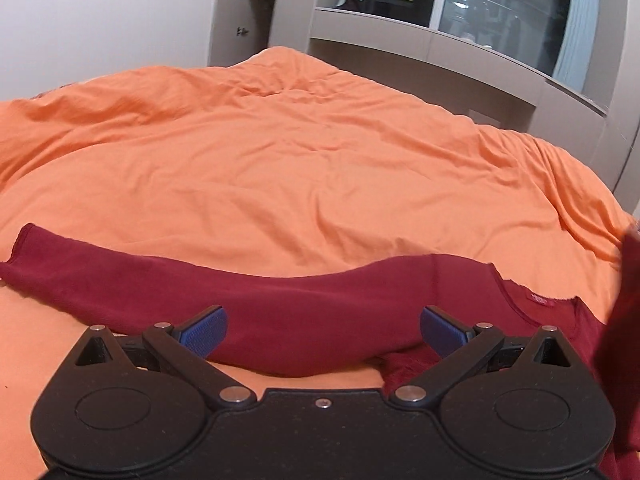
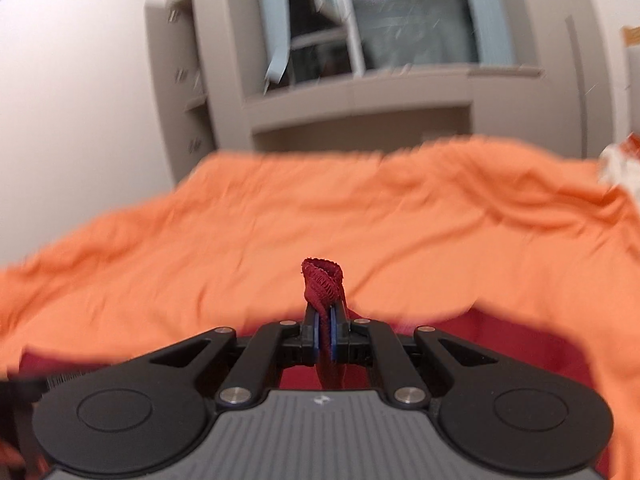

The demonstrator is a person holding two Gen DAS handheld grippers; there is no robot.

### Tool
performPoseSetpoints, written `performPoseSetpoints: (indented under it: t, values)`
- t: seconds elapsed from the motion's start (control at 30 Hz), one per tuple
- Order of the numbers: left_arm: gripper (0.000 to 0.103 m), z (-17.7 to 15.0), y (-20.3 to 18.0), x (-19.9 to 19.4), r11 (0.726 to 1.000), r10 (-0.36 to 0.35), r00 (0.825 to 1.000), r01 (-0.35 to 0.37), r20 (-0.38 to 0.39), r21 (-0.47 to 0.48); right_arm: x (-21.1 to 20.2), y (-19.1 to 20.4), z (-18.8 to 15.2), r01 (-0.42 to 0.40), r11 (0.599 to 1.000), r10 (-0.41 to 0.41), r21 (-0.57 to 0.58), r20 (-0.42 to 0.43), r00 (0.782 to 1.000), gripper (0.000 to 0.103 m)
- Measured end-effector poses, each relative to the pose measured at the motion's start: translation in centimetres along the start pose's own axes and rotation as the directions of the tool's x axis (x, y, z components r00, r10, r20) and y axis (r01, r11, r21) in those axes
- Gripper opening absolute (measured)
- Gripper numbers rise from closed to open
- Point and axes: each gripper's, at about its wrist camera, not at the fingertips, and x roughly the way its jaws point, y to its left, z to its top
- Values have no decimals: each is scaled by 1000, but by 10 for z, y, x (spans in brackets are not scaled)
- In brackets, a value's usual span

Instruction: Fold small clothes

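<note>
The right gripper [image 2: 325,334] is clamped on a bunched edge of the dark red garment [image 1: 280,312] (its hem pokes up past the pads). The left gripper [image 1: 323,330] hangs spread apart over a sleeve lying across the orange bed [image 1: 300,160].

Right tongs [image 2: 325,330] pinch a dark red garment [image 2: 323,280] above the orange bedsheet [image 2: 280,216].
</note>
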Motion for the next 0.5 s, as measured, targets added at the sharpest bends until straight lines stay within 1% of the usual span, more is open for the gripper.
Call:
performPoseSetpoints:
  t: [0.1,0.17,0.23,0.27,0.33,0.4,0.47,0.5]
  values:
    - [102,1,5,2,1000,4,1000,-4,-2,-11,16,16,-27,-13,999,11,-33,-83,996,6]
    - [102,2,5,3,1000,7,1000,-7,-5,-14,18,39,-44,-21,998,13,-64,-131,991,7]
    - [102,1,4,3,1000,8,1000,-8,-6,-10,21,46,-54,-44,995,27,-91,-176,984,12]
    - [102,1,2,4,1000,4,1000,-4,-6,-5,19,49,-58,-61,993,42,-96,-192,981,20]
    - [102,-1,-2,5,1000,-7,1000,7,-7,6,12,44,-59,-91,991,70,-99,-204,976,58]
    - [102,-3,-7,7,999,-33,999,33,-12,13,-1,37,-57,-98,989,74,-113,-196,978,72]
    - [102,-6,-12,9,998,-64,998,65,-19,17,-21,23,-54,-108,987,84,-117,-190,978,80]
    - [102,-8,-16,10,997,-80,997,80,-24,22,-28,14,-52,-108,988,85,-115,-183,979,89]
